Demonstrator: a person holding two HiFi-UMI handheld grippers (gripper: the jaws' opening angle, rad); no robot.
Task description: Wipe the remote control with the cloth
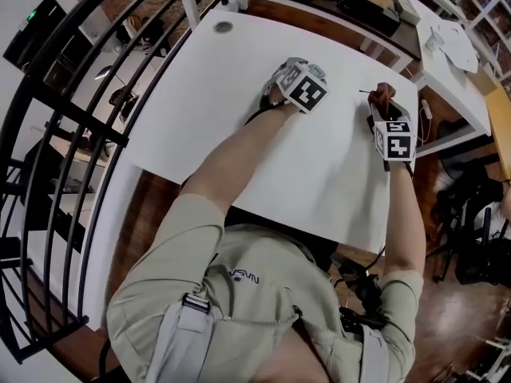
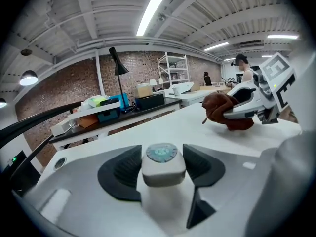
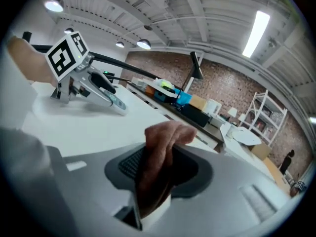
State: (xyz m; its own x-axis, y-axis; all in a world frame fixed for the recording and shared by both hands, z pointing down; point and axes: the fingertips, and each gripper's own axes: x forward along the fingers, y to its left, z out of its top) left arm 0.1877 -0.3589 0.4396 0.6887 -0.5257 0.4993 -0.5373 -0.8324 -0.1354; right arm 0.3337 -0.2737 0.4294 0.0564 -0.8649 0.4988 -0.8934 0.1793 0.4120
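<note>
Now L+R arms (image 1: 239, 146) outstretched over tbl (image 1: 207, 94).

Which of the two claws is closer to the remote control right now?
Left. The left gripper grips the remote control between its jaws; the right gripper is off to its side, apart from it, clamping the cloth.

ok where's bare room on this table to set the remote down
The table is nearly bare: the wide stretch between the grommet and the left claw, and the strip along the near edge. The only tight spot lies between the remote it holds and the cloth in the right claw.
</note>
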